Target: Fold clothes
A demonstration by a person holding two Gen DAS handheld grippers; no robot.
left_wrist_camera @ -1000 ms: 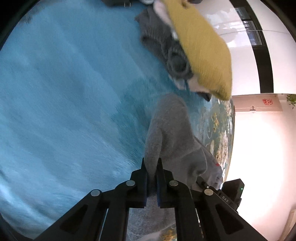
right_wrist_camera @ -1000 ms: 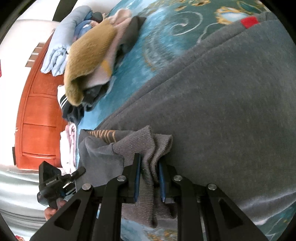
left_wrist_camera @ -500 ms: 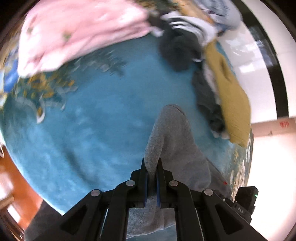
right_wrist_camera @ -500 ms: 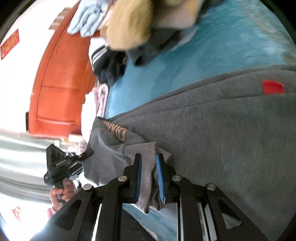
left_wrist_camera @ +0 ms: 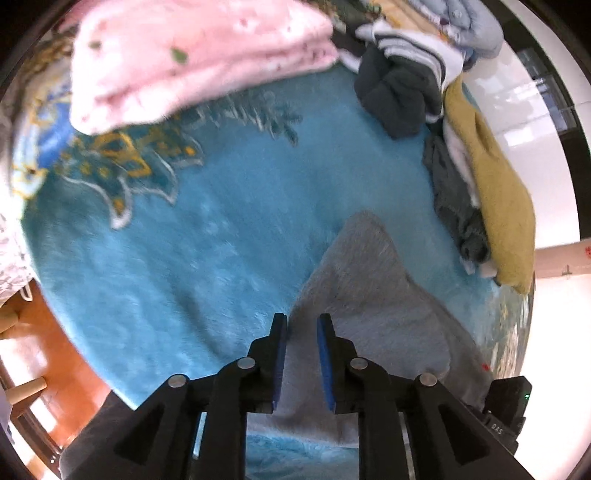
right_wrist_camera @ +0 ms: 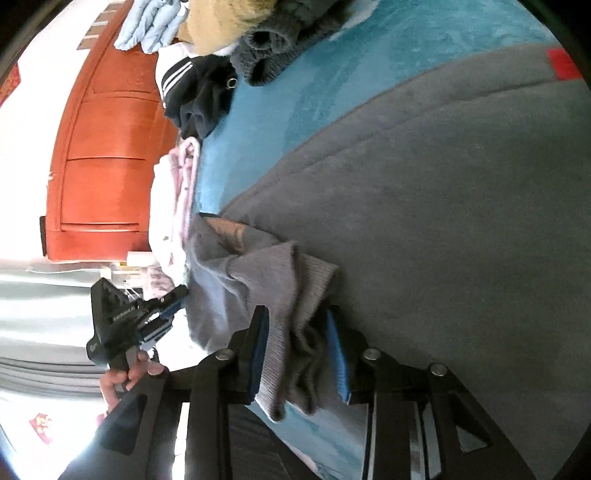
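- A grey sweatshirt lies spread over a blue patterned rug, a small red tag showing near its far edge in the right wrist view.
- In the left wrist view one grey sleeve or corner tapers to a rounded tip on the rug, with bare blue pile open to its left and ahead.
- The left claw stands with its blue-padded fingers parted; the grey cloth lies between and under them, and no pinch shows.
- The right claw also stands parted, a bunched ribbed cuff hanging loose between its pads, which do not press it.
- From the right wrist view, the left gripper's body sits near the garment's folded-over edge, held by a hand at the lower left.
- A folded pink garment rests at the far edge of the rug, well apart from the grey cloth.
- A heap of clothes lines the right margin: a dark navy piece with white stripes, a mustard knit, a dark grey knit and a pale blue quilted item.
- Beyond the rug, an orange-red wooden cabinet stands against a bright wall, and wooden flooring shows at the lower left.
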